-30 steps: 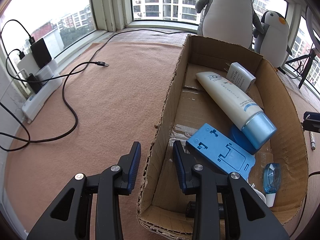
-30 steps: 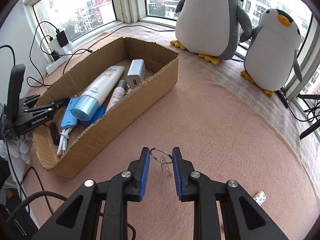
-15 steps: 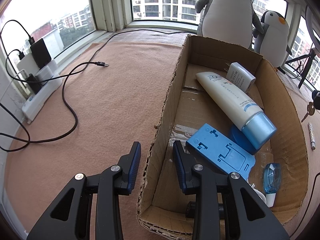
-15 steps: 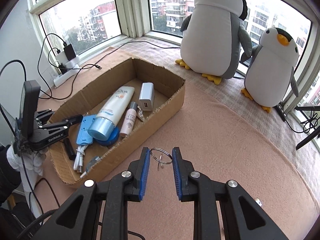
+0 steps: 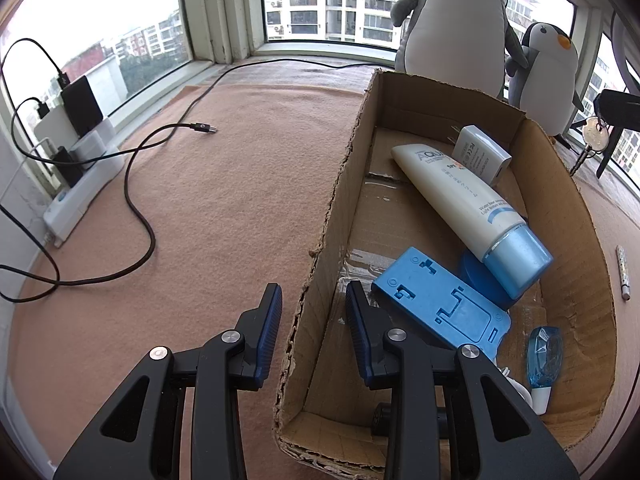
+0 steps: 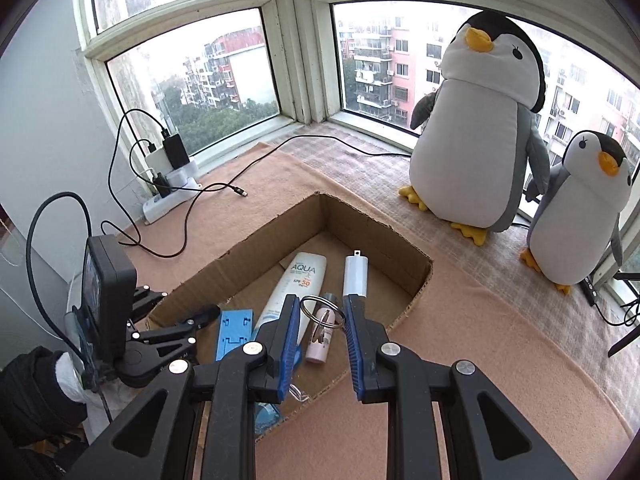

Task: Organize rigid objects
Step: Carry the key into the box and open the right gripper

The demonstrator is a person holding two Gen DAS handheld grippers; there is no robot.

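An open cardboard box [image 5: 560, 184] lies on the pink mat. My left gripper [image 5: 313, 286] is shut on its near left wall, one finger inside and one outside. In the box are a white sunscreen tube [image 5: 460, 200], a white charger [image 5: 480, 154], a blue phone stand [image 5: 440, 308] and a blue correction tape [image 5: 544, 356]. My right gripper [image 6: 321, 312] is shut on a metal key ring [image 6: 320, 297] and hovers above the box [image 6: 372, 236], over a small pink tube [image 6: 320, 344]. The keys [image 5: 596, 138] dangle beyond the box's right wall in the left wrist view.
Two plush penguins [image 6: 476, 136] [image 6: 580, 216] stand by the window at the right. A power strip with chargers [image 6: 168, 196] sits at the left sill, and a black cable [image 5: 140, 216] trails over the mat. A thin pen-like stick [image 5: 623, 272] lies right of the box.
My right gripper has risen and travelled toward the box with the key ring, from over the bare mat to above the box. The left gripper has stayed on the wall.
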